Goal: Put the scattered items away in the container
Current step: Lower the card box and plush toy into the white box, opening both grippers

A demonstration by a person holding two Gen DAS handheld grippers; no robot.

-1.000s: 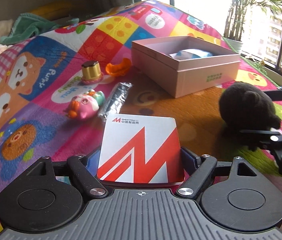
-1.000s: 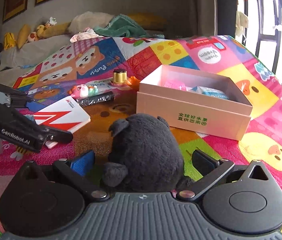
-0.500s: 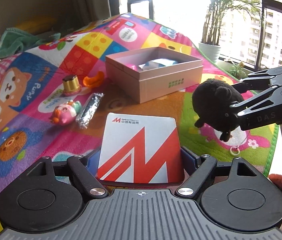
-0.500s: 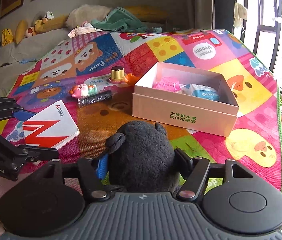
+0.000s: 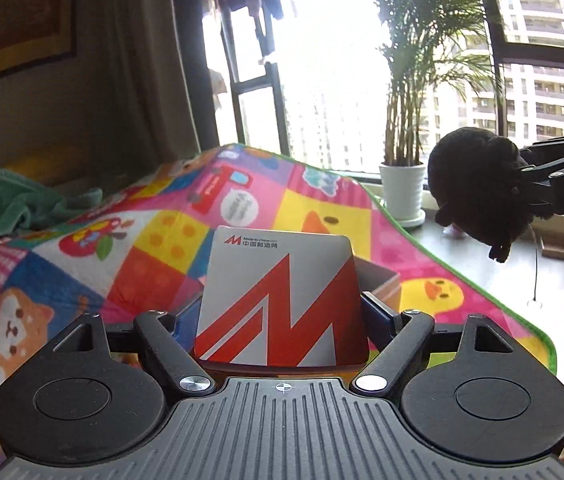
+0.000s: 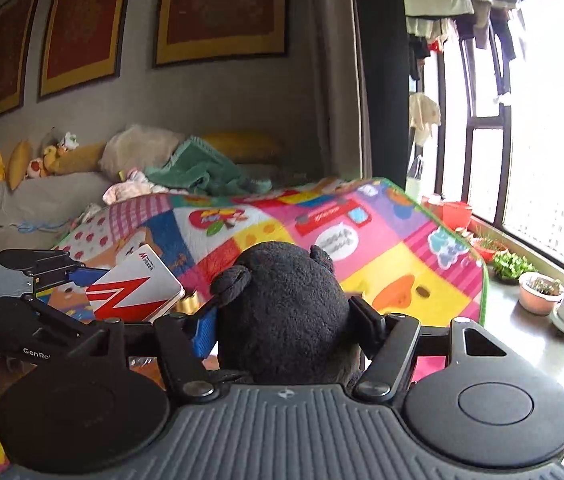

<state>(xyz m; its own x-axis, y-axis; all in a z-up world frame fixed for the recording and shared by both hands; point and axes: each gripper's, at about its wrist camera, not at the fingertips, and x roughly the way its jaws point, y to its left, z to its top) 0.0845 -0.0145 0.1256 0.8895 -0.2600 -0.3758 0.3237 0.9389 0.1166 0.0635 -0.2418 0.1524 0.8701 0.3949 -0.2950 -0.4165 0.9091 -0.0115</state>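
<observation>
My left gripper (image 5: 282,320) is shut on a white notebook with a red zigzag logo (image 5: 282,300) and holds it up above the colourful play mat (image 5: 169,240). A corner of the pink box (image 5: 382,284) peeks out behind the notebook. My right gripper (image 6: 284,320) is shut on a black plush toy (image 6: 282,312), lifted off the mat. The plush also shows in the left wrist view (image 5: 478,188), at the right, in the right gripper's fingers (image 5: 554,180). The notebook shows in the right wrist view (image 6: 133,288), at the left.
A potted palm (image 5: 402,192) stands on the sill beyond the mat's edge. Small plant pots (image 6: 538,292) line the window ledge. A green blanket (image 6: 201,172) and plush toys (image 6: 53,156) lie on the sofa behind the mat.
Both grippers have risen and tilted upward with their loads. The box and the small toys on the mat have dropped out of sight below the views.
</observation>
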